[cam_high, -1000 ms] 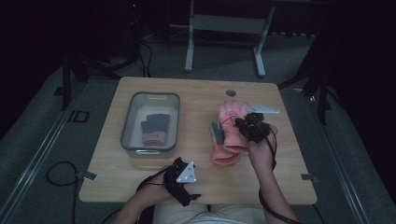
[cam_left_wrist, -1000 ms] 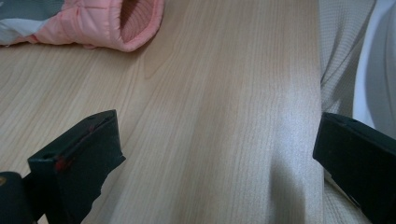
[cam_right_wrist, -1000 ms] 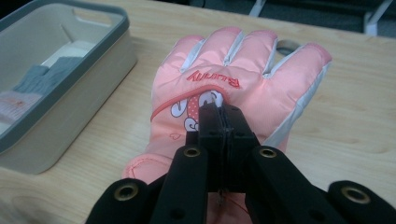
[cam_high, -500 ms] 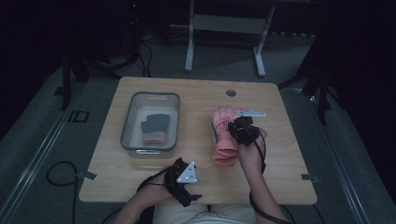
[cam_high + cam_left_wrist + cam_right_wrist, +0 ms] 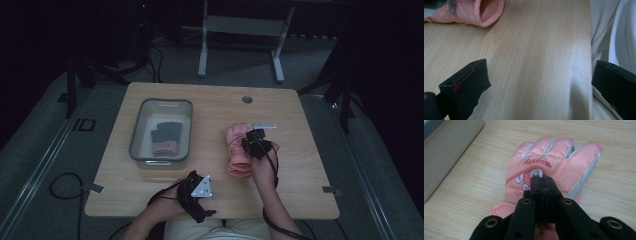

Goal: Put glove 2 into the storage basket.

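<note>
Pink glove (image 5: 238, 150) lying palm-down right of centre on the wooden table (image 5: 300, 165), fingers pointing to the far edge. Right gripper (image 5: 541, 180), jaws pressed together, pinches a fold of fabric on the back of the glove. Left gripper (image 5: 198, 192) rests at the near edge, jaws spread wide with bare tabletop between them. Clear bin (image 5: 145, 150), left of the glove, holds a second glove (image 5: 166, 137), grey and pink.
</note>
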A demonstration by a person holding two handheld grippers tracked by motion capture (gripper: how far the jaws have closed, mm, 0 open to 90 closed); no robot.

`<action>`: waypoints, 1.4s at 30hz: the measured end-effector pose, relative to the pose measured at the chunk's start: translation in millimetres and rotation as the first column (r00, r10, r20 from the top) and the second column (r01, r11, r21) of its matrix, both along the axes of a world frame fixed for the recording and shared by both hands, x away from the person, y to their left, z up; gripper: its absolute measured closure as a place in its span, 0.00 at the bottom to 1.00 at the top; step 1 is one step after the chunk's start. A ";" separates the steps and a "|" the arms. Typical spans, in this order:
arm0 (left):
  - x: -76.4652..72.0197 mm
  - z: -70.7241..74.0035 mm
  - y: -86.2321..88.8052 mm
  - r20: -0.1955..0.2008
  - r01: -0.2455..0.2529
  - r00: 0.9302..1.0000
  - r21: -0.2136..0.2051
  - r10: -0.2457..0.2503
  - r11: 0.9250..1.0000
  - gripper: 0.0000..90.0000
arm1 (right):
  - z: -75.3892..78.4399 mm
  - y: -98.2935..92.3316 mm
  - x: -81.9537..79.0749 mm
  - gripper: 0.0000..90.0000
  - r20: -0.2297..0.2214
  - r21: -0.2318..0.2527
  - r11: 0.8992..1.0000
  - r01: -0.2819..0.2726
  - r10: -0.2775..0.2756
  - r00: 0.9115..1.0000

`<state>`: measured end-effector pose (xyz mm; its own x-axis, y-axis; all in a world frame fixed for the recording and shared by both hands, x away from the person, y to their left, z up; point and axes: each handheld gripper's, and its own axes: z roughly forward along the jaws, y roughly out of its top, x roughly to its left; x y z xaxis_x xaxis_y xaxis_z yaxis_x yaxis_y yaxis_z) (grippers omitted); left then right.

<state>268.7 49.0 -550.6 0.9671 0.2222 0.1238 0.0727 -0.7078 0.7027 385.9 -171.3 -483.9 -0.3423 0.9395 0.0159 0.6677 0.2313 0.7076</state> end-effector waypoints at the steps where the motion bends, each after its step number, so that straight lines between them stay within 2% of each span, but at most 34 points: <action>1: -0.1 -0.1 -0.2 0.001 0.001 1.000 0.001 -0.001 1.000 0.01 | -1.7 0.5 0.4 0.98 -0.005 -0.001 1.000 -0.003 0.003 1.000; 9: 1.1 -2.0 -1.2 -0.004 -0.014 1.000 0.004 0.014 1.000 0.01 | -15.6 1.9 2.8 0.97 -0.025 -0.012 1.000 -0.026 0.025 0.999; 13: 0.8 -1.5 -2.6 -0.003 -0.010 1.000 0.008 0.010 1.000 0.01 | -17.8 0.7 3.5 0.96 -0.028 -0.006 1.000 -0.028 0.028 0.999; 17: 3.1 0.0 -2.4 -0.004 -0.032 0.999 0.003 0.032 0.999 0.01 | -10.0 0.3 0.5 0.89 -0.003 0.002 0.999 -0.047 0.047 0.999; 20: 6.1 1.5 -0.4 -0.014 -0.054 0.998 -0.037 0.053 0.998 0.01 | -1.1 -1.9 -2.5 0.86 0.015 0.023 0.998 -0.064 0.063 0.998; 22: 7.2 4.2 0.2 -0.014 -0.070 0.997 -0.042 0.070 0.997 0.01 | 5.8 -3.7 -5.0 0.84 0.034 0.022 0.997 -0.078 0.077 0.996; 25: 7.8 10.6 0.0 -0.015 -0.103 0.995 -0.040 0.102 0.994 0.02 | 15.9 -9.3 -9.0 0.83 0.063 0.023 0.995 -0.102 0.100 0.993; 26: 7.6 13.3 -1.3 -0.035 -0.114 0.993 -0.048 0.113 0.992 0.02 | 18.7 -11.9 -9.9 0.82 0.073 0.023 0.993 -0.114 0.112 0.991; 28: 6.8 18.0 -3.7 -0.042 -0.127 0.991 -0.038 0.125 0.991 0.02 | 22.2 -17.4 -11.1 0.81 0.091 0.026 0.989 -0.147 0.144 0.985; 31: 5.3 26.6 -9.2 -0.047 -0.146 0.988 -0.040 0.144 0.988 0.02 | 23.9 -23.6 -12.5 0.81 0.115 -0.009 0.974 -0.227 0.227 0.967; 32: 5.6 29.8 -10.8 -0.050 -0.145 0.988 -0.044 0.143 0.988 0.02 | 24.0 -25.7 -12.4 0.80 0.117 -0.025 0.971 -0.237 0.239 0.964; 34: 7.8 37.3 -13.8 -0.067 -0.154 0.986 -0.074 0.150 0.985 0.02 | 25.1 -29.7 -11.5 0.80 0.113 -0.044 0.968 -0.246 0.250 0.962; 36: 11.1 43.4 -15.9 -0.069 -0.165 0.985 -0.079 0.160 0.983 0.03 | 27.2 -34.3 -10.1 0.80 0.115 -0.048 0.966 -0.253 0.257 0.959; 42: 30.1 61.0 -26.7 -0.035 -0.205 0.979 -0.087 0.202 0.975 0.03 | 34.4 -52.1 -3.2 0.78 0.121 -0.027 0.967 -0.253 0.255 0.959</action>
